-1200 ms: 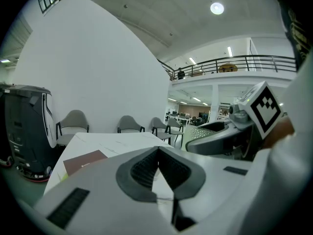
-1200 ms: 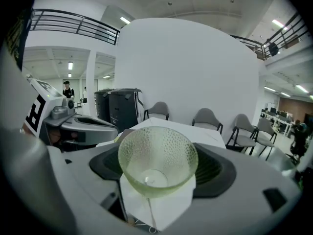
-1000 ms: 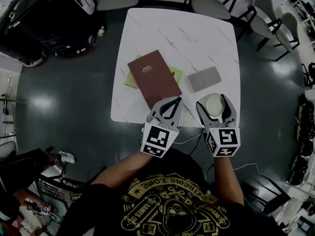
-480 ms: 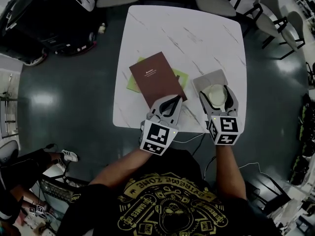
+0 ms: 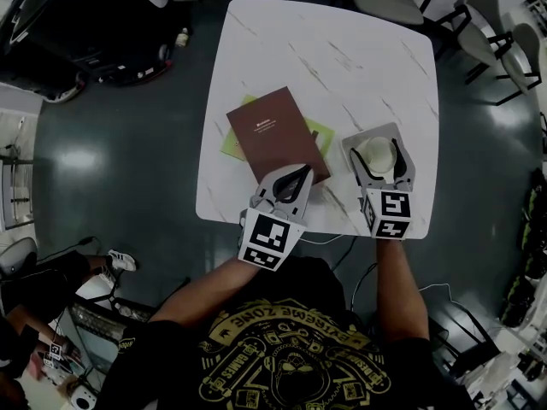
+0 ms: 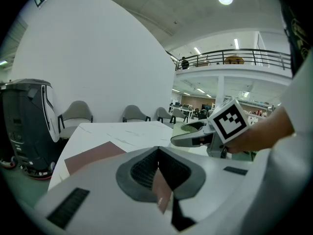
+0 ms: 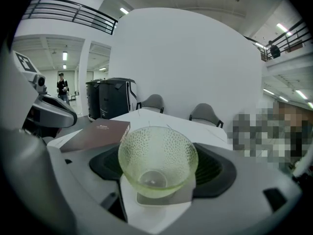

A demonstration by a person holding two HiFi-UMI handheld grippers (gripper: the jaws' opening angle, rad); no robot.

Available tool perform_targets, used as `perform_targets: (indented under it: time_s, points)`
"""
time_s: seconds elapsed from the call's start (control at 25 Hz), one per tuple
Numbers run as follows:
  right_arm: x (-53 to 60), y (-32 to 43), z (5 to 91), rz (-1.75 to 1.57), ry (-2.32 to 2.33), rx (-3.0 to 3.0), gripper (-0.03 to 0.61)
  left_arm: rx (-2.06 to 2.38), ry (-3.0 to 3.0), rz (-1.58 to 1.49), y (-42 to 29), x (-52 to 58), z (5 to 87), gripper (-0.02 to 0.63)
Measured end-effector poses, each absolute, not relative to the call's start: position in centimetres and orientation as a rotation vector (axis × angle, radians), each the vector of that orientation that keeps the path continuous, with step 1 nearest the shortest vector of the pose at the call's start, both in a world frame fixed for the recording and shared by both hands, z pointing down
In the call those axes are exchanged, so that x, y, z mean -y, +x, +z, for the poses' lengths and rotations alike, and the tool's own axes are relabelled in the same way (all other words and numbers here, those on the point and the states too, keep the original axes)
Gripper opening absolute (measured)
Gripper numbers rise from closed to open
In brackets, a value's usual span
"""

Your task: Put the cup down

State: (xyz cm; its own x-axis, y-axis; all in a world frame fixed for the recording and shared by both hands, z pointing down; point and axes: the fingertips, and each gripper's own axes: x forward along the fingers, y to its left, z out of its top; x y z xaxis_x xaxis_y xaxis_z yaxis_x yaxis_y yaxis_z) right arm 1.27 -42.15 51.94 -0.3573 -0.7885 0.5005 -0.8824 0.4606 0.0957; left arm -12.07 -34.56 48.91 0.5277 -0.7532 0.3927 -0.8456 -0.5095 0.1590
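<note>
Over the coaster (image 5: 387,131), outstretched right hand-held gripper (image 5: 377,149) grasps cup (image 7: 157,160); left hand-held gripper (image 5: 299,175) clenched

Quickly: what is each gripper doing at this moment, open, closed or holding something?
Left gripper: jaws closed together, holding nothing.
Right gripper: jaws closed on the green glass cup.

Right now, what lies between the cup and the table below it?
A grey mat lies on the table under the cup; the head view and right gripper view both show it. Whether the cup touches it I cannot tell.
</note>
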Motion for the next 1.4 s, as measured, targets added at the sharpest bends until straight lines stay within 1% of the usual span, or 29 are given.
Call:
perform_targets:
  time_s: [0.44, 1.4]
  points:
    - [43.8, 2.1, 54.3, 0.266, 1.406, 2.217, 0.399, 1.300, 2.436, 0.418, -11.7, 35.2, 49.5, 0.009]
    - [44.4, 1.5, 56.7, 0.259, 1.390, 2.222, 0.399, 1.305, 2.419, 0.431, -12.3, 34.6, 49.9, 0.011]
